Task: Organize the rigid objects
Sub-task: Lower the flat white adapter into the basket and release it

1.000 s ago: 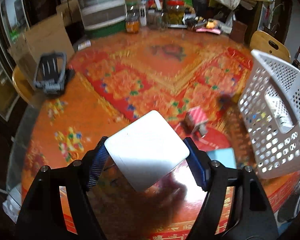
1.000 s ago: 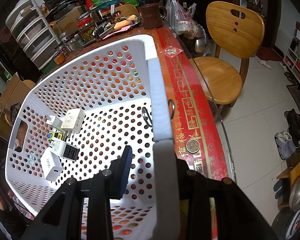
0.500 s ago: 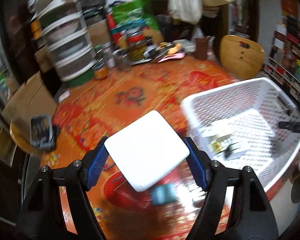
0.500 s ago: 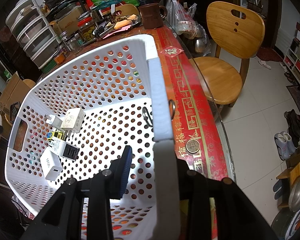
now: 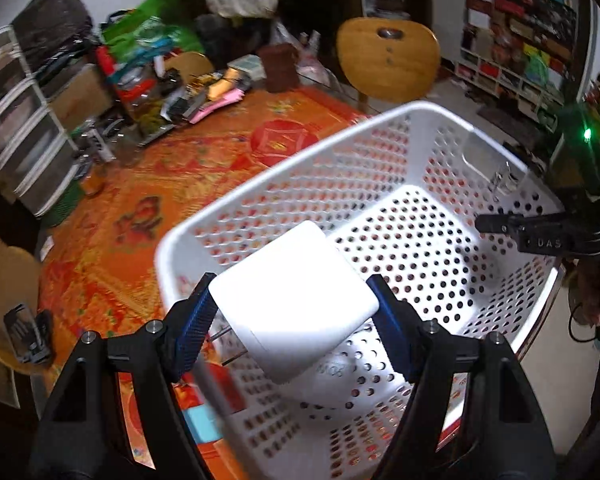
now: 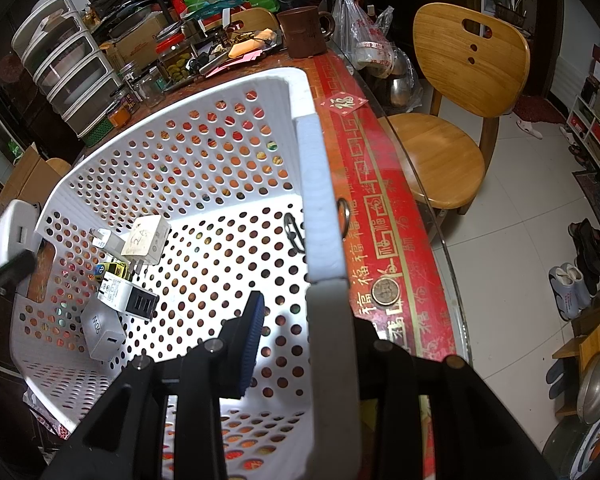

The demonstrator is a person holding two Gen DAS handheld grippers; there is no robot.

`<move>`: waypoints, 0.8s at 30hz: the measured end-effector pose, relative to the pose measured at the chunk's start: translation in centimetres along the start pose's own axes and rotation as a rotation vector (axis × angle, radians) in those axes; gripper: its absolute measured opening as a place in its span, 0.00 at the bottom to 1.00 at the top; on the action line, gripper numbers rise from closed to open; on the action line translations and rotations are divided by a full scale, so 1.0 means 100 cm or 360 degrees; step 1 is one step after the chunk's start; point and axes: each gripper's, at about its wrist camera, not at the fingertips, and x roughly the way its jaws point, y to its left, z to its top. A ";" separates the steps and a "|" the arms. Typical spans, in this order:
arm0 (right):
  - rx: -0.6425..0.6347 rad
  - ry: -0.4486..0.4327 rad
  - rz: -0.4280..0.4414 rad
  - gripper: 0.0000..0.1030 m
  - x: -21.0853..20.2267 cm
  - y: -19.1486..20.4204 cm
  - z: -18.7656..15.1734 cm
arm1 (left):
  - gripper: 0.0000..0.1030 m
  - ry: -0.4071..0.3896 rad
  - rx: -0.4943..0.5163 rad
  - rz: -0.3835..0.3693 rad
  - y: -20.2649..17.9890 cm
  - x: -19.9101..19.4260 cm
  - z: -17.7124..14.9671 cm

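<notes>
Left gripper (image 5: 292,312) clamped on a white charger (image 5: 296,304), held over the white basket's (image 5: 236,204) near edge, not yet released. Several chargers (image 6: 140,276) already inside. Right gripper (image 6: 300,344) pinching the basket's wall.

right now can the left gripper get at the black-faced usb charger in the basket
Probably not: the left gripper is shut on a white adapter, so its jaws are full, though the basket is open above the usb charger.
</notes>
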 end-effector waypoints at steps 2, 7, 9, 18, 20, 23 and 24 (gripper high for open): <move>-0.0001 -0.0001 0.0000 0.32 0.000 0.000 0.000 | 0.70 0.0025 0.0028 0.0004 -0.007 0.010 0.000; -0.0002 -0.0001 0.0001 0.32 0.000 0.000 0.000 | 0.70 0.0070 0.0058 -0.0016 -0.016 0.027 -0.004; -0.0003 0.0000 0.0001 0.33 0.000 0.001 -0.001 | 0.70 0.0089 0.0068 -0.0026 -0.018 0.033 -0.005; -0.0003 -0.0001 0.0001 0.33 0.000 0.001 -0.001 | 0.76 0.0103 0.0090 -0.0060 -0.021 0.041 -0.010; -0.0002 0.0000 0.0002 0.33 0.000 0.001 -0.001 | 0.86 0.0060 0.0086 -0.0045 -0.017 0.033 -0.010; -0.0003 0.0000 0.0004 0.33 0.000 0.002 -0.001 | 0.88 -0.0013 0.0073 -0.0035 -0.009 0.014 -0.013; -0.0005 0.0002 0.0002 0.33 0.000 0.002 -0.001 | 0.88 -0.0037 0.0070 -0.0024 -0.005 0.006 -0.015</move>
